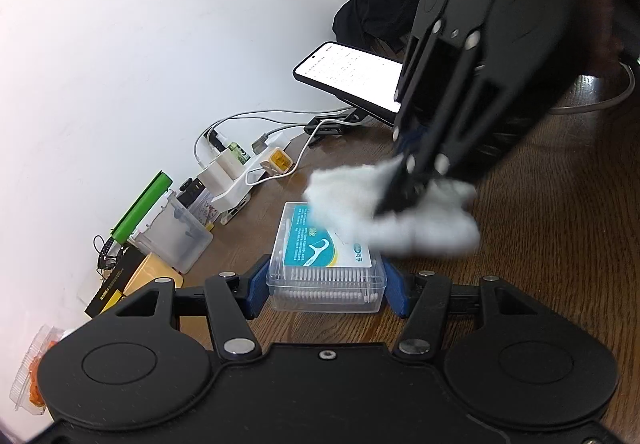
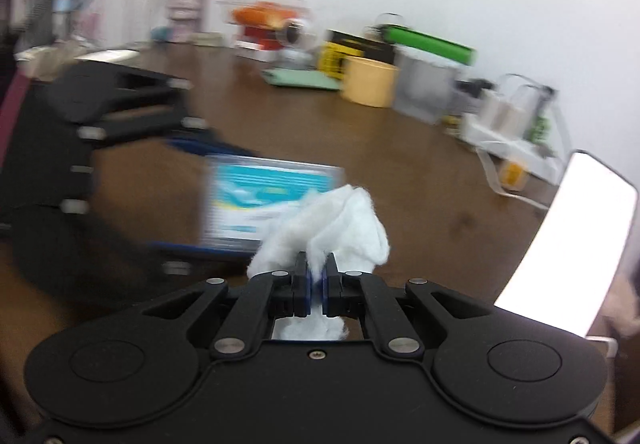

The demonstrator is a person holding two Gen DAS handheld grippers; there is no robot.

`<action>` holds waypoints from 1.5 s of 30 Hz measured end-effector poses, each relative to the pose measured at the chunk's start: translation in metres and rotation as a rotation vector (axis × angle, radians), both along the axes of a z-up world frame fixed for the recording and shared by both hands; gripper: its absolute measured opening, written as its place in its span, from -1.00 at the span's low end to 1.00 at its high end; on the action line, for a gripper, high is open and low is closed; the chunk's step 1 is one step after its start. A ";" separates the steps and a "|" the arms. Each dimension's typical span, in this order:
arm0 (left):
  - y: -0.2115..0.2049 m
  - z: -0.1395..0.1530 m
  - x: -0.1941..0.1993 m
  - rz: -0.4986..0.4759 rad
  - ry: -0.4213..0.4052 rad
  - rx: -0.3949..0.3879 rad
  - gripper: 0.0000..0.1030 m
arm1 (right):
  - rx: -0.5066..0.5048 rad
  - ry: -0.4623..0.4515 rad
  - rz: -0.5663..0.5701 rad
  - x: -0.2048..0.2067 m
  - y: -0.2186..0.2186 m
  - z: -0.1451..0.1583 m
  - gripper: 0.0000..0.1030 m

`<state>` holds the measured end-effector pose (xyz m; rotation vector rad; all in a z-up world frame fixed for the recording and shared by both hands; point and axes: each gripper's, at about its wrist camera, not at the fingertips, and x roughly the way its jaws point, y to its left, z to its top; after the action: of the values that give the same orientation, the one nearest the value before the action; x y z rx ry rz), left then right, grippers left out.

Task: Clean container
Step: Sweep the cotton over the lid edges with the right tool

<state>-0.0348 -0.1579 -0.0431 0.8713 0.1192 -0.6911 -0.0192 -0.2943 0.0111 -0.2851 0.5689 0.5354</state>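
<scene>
Left tool [image 1: 326, 286]: clamps a clear plastic box [image 1: 326, 268] by its two short sides, blue pads [image 1: 256, 290] pressed against the walls; the box sits on the tabletop [image 1: 540, 244].
Box: at 6 o'clock in the left wrist view, lid shut, with a blue-and-white label on top and rows of white sticks showing through the near wall.
Right tool [image 2: 316, 272]: pinched tight on a wad of white cloth [image 2: 340, 224], which bulges out ahead of the pads and below them.
Cloth: lies over the far right corner of the lid, at about 2 o'clock from the box's middle in the left wrist view; blurred there.
Tabletop: dark wood grain, running to a white wall [image 1: 160, 44].
Phone [image 1: 352, 74]: lit screen, propped at 12 o'clock beyond the box.
Clutter: chargers and white cables [image 1: 248, 160] at 11 o'clock; a green roll [image 1: 140, 206] and a clear tub [image 1: 176, 236] at 9 o'clock, along the wall.
</scene>
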 end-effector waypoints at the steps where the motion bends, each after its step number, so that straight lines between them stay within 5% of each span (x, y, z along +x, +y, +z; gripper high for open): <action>1: 0.000 0.000 0.000 0.000 0.000 0.000 0.10 | 0.019 -0.007 0.028 -0.004 0.005 0.004 -0.91; 8: 0.000 0.001 0.002 0.001 0.000 0.000 0.10 | 0.016 -0.105 -0.040 0.024 0.004 0.009 -0.91; 13: 0.000 0.001 0.002 0.003 -0.002 0.000 0.10 | -0.060 -0.049 -0.108 0.024 -0.014 -0.007 -0.91; 17: -0.001 0.000 0.003 0.007 -0.003 0.000 0.10 | -0.021 -0.003 -0.023 0.007 -0.006 -0.007 -0.91; 22: -0.001 0.000 0.004 0.009 -0.002 0.001 0.10 | 0.062 -0.043 0.022 0.011 0.003 0.006 -0.91; 30: -0.001 0.000 0.005 0.006 -0.006 0.001 0.10 | -0.043 -0.061 -0.103 0.026 -0.011 -0.004 -0.91; 35: -0.002 0.000 0.005 0.006 -0.003 0.001 0.10 | 0.053 0.000 -0.011 0.005 -0.006 -0.001 -0.91; 39: -0.002 0.000 0.006 0.012 0.000 0.001 0.10 | 0.124 -0.045 0.056 0.006 0.009 0.007 -0.91; 45: -0.001 -0.001 0.005 0.006 -0.004 0.001 0.10 | 0.085 -0.069 -0.105 0.030 -0.013 0.003 -0.90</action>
<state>-0.0302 -0.1592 -0.0436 0.8729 0.1187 -0.6839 0.0107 -0.3071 0.0139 -0.1911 0.4901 0.4451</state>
